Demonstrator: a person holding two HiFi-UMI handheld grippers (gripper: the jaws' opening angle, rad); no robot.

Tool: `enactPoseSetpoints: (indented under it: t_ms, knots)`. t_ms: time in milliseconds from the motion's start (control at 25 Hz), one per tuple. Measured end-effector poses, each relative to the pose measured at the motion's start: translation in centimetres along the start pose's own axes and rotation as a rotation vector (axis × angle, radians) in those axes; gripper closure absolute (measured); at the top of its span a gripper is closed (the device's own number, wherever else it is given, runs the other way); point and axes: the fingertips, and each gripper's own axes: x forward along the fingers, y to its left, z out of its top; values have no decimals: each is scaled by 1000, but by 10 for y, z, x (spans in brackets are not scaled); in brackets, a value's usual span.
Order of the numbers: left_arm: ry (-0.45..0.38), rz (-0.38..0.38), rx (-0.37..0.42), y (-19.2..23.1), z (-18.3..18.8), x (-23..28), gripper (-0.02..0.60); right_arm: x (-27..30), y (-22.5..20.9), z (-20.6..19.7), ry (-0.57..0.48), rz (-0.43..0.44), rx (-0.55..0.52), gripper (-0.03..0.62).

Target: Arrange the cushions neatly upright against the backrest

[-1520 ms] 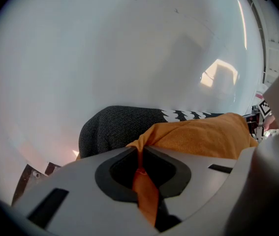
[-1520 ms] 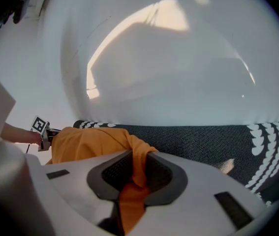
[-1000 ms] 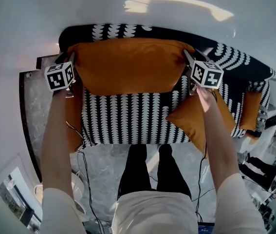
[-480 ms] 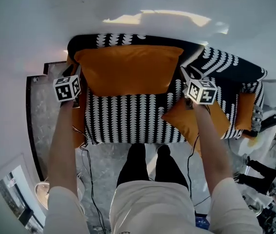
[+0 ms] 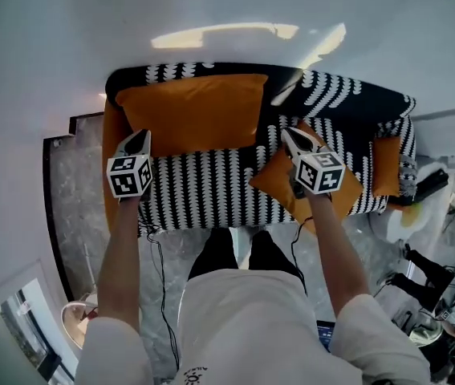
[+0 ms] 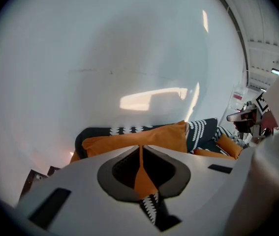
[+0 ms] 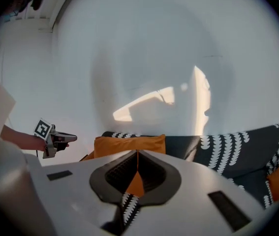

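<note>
Sofa backrest [image 5: 347, 95] props the big cushion [image 5: 187, 115] upright, so left gripper [image 5: 140, 136] and right gripper [image 5: 291, 141], jaws just closed on nothing, hang off it; the small cushion [image 5: 269, 181] slumped on the seat is probably next.

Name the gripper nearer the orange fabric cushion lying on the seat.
Right. The right gripper is above that cushion; the left gripper is across the seat. Both just closed, empty.

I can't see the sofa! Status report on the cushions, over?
Left hand-held gripper, right hand-held gripper: jaws just closed, nothing between. Large orange cushion upright against backrest. Second orange cushion lying on seat.
</note>
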Motion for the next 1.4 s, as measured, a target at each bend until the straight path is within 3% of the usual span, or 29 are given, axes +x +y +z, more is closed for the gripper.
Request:
enactPoseSetpoints:
  t_ms: [240, 600, 800, 1120, 1400]
  knots:
    - [-54, -127, 91, -87, 22, -16, 563, -104, -19, 11, -106, -77, 10, 571]
    - [-77, -313, 144, -224, 32, -28, 563, -251, -80, -19, -200, -263, 54, 571]
    - [-75, -398, 198, -315, 28, -37, 563, -312, -123, -56, -228, -311, 123, 571]
    - [-7, -505, 248, -464, -1, -38, 563, -382, -180, -127, -225, -307, 162, 571]
    - [60, -546, 364, -540, -31, -37, 563, -432, -216, -200, -233, -361, 237, 571]
